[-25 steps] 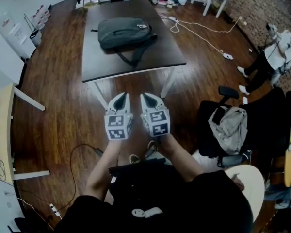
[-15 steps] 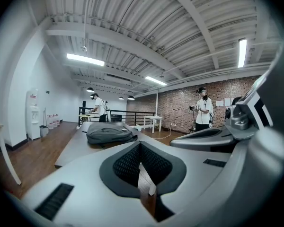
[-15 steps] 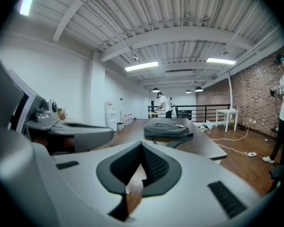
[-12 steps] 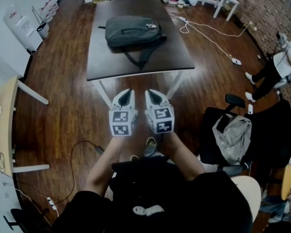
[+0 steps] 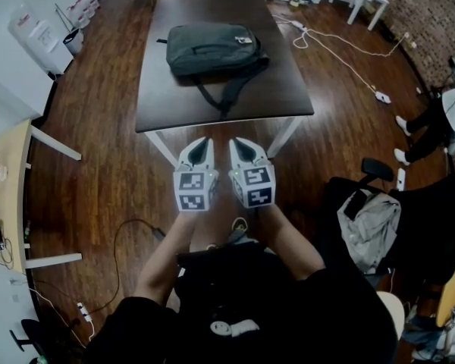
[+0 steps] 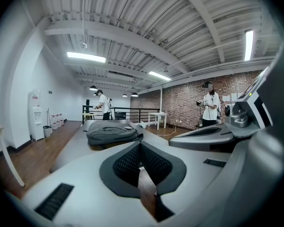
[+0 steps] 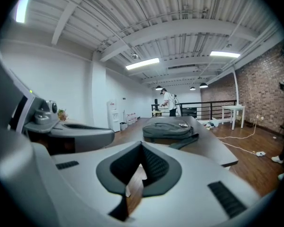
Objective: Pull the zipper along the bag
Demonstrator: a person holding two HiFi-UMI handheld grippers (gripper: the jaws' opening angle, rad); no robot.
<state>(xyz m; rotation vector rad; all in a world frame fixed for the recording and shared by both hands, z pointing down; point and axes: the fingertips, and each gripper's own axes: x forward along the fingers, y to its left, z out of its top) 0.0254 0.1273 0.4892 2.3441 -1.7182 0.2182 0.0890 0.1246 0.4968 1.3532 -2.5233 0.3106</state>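
Left gripper (image 5: pixel 200 144) and right gripper (image 5: pixel 241 143) are hovering side by side over the floor (image 5: pixel 98 165), just short of the table's (image 5: pixel 284 89) near edge. There's a narrow gap between them and both are pointing at the table. Neither is touching the table or the bag (image 5: pixel 212 48).

Left jaws are sitting closed with the tips meeting and nothing between them; only floor is showing behind the pads. Right jaws are doing the same, closed on nothing.

The bag is lying flat in the table's far half, roughly centred between the left and right edges. Its strap (image 5: pixel 229 89) is trailing toward the near edge, with the end stopping just short of it. A small light tag (image 5: pixel 246 40) is sitting on top of the bag, on the side facing the table's far right corner. The zipper is too small to make out.

In the left gripper view the bag (image 6: pixel 111 132) is showing ahead and slightly left, and the right gripper's body is filling the right side. In the right gripper view the bag (image 7: pixel 168 129) is showing ahead and slightly right, and the left gripper's body is filling the left side.

Off the table:
- A chair (image 5: pixel 425 211) carrying a grey jacket (image 5: pixel 371 222) is standing on the floor to the right of the grippers.
- A white cable (image 5: pixel 341 44) is running across the floor beyond the table's right edge.
- A dispenser (image 5: pixel 30 30) is standing by the wall past the left edge.
- A second person (image 5: pixel 447 105) is standing at the far right.
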